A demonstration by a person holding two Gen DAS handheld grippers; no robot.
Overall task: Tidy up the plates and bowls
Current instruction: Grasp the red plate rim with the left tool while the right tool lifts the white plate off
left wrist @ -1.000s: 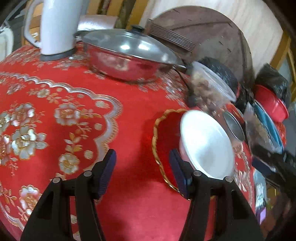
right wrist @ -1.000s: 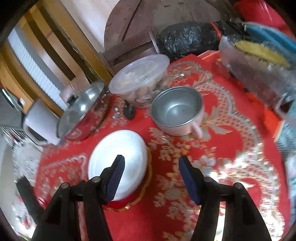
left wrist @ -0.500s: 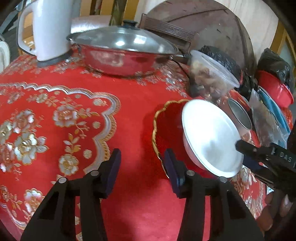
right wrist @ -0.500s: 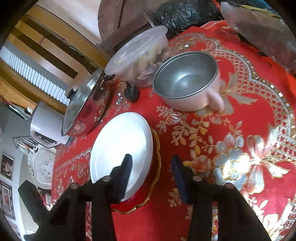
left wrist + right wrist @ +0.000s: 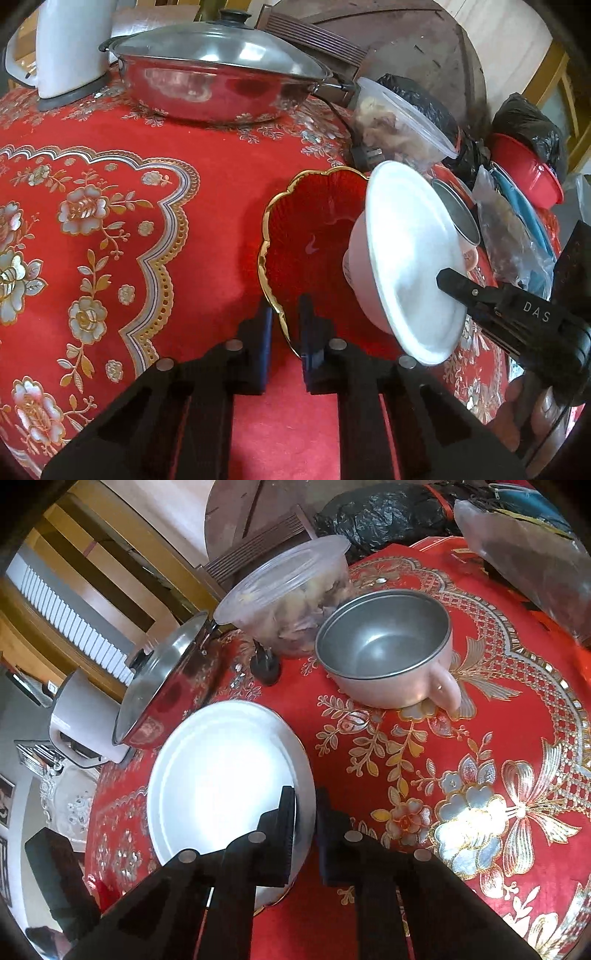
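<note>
A red scalloped plate with a gold rim lies on the red tablecloth, and my left gripper is shut on its near edge. A white bowl sits tilted above the plate's right side. My right gripper is shut on the white bowl's rim, one finger inside and one outside. In the left wrist view the right gripper reaches in from the right over the bowl. A pink metal-lined cup with a handle stands beyond the bowl.
A lidded steel wok and a white kettle stand at the far side of the table. A clear plastic food tub, black bags and a red bowl crowd the right edge. A hand holds the right gripper.
Both grippers have gone from open to shut: the left onto the red plate's edge, the right onto the white bowl's rim. The bowl now tilts up off the plate.
</note>
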